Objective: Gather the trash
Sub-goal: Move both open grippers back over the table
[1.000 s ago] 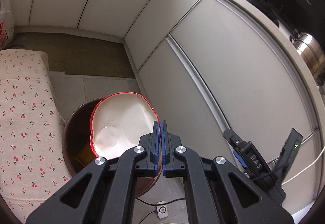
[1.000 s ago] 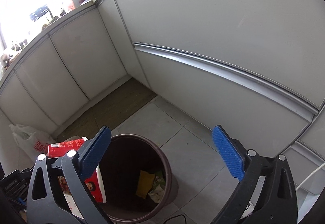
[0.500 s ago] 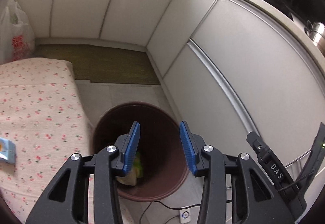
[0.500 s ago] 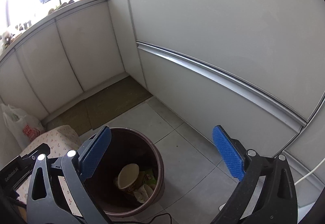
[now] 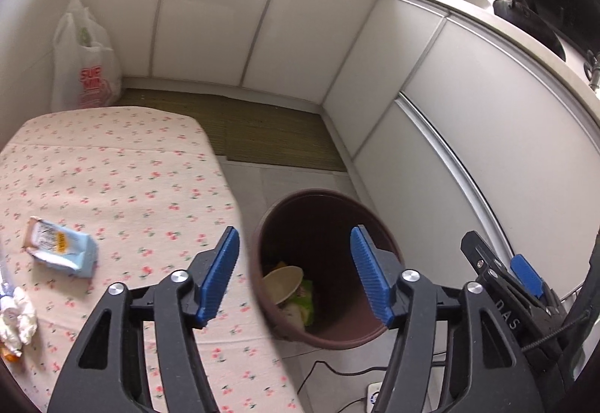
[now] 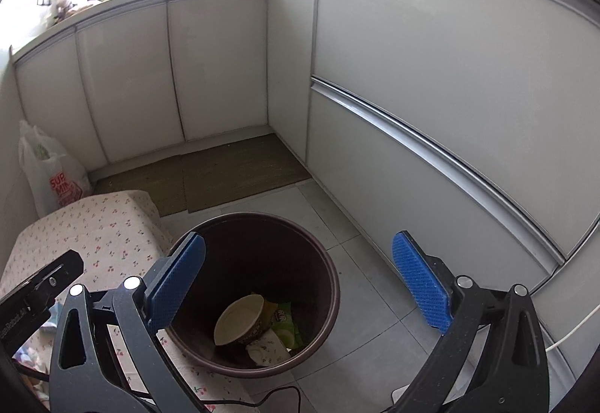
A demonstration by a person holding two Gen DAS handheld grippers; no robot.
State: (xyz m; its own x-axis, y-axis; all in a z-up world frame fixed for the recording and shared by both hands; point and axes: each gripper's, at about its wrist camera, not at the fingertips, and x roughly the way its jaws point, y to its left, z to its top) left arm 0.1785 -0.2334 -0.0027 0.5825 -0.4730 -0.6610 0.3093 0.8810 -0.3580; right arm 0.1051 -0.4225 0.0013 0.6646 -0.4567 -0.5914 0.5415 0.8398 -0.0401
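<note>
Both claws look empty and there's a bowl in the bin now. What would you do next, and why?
Probably swing the left gripper, open and empty, left toward the blue wrapper on the cherry-print cloth. The paper bowl already lies inside the brown bin, while the wrapper and a crumpled tissue lie uncollected on the cloth.

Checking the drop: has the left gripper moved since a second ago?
Yes. The left gripper opened, released the bowl and backed away from the brown bin.

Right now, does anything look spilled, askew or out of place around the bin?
Nothing spilled. The brown bin stands upright with a paper bowl inside. Still out of place on the floral cloth: a torn blue wrapper and crumpled tissue.
</note>
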